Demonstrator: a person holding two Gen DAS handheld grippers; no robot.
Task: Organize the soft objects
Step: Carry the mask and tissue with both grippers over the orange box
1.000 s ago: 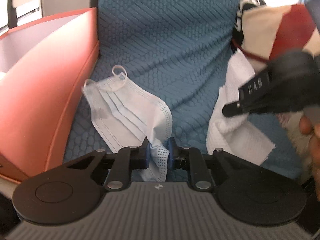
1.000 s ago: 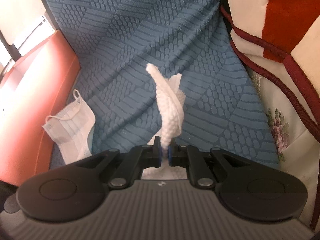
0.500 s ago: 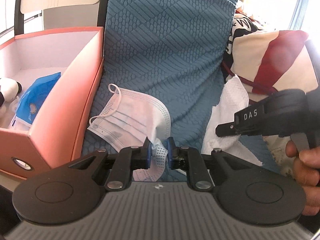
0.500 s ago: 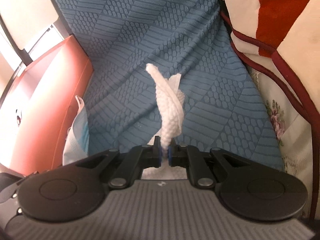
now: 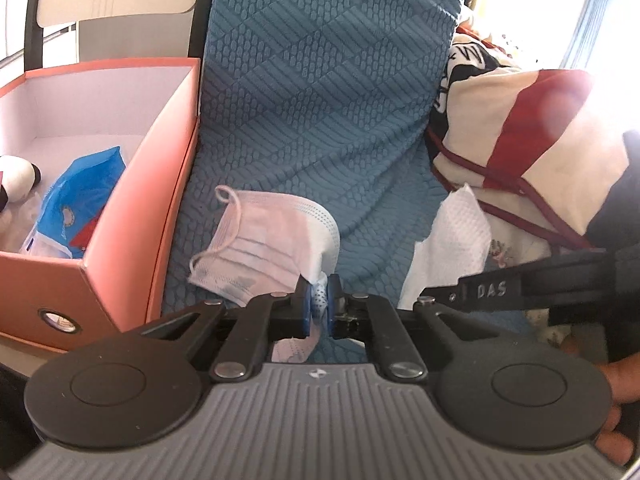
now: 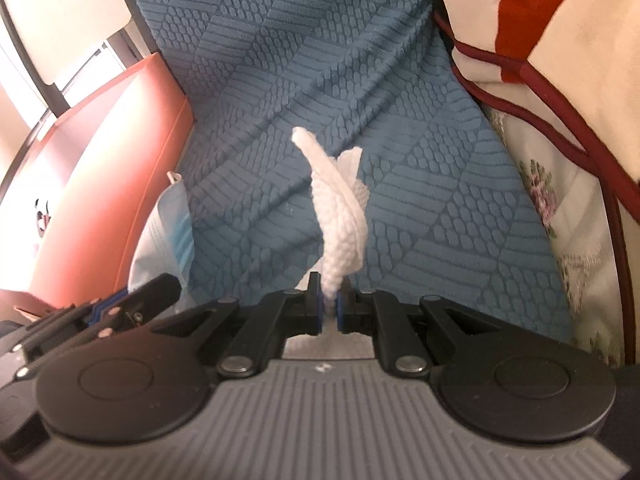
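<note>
A pale blue face mask (image 5: 272, 240) hangs lifted over the blue seat cover. My left gripper (image 5: 318, 292) grips one corner of it, jaws still closing on the fabric. Beside it on the left stands the open orange box (image 5: 132, 216). My right gripper (image 6: 328, 304) is shut on a white waffle cloth (image 6: 340, 208), which stands up twisted from its pads. In the left wrist view that cloth (image 5: 452, 240) hangs at the right, with the right gripper (image 5: 428, 291) coming in from the side. The right wrist view shows the mask (image 6: 168, 232) and box (image 6: 120, 168) at left.
A blue packet (image 5: 80, 200) and a black-and-white plush (image 5: 16, 184) lie inside the box. A cream and red pillow (image 5: 540, 140) bounds the right side. The blue textured cover (image 5: 320, 100) runs up the middle. A person's hand (image 5: 616, 380) holds the right gripper.
The left gripper has risen with the mask, which now hangs off the cover, and the box's inside has come into view. The right gripper carried the cloth leftward, nearer the mask and box.
</note>
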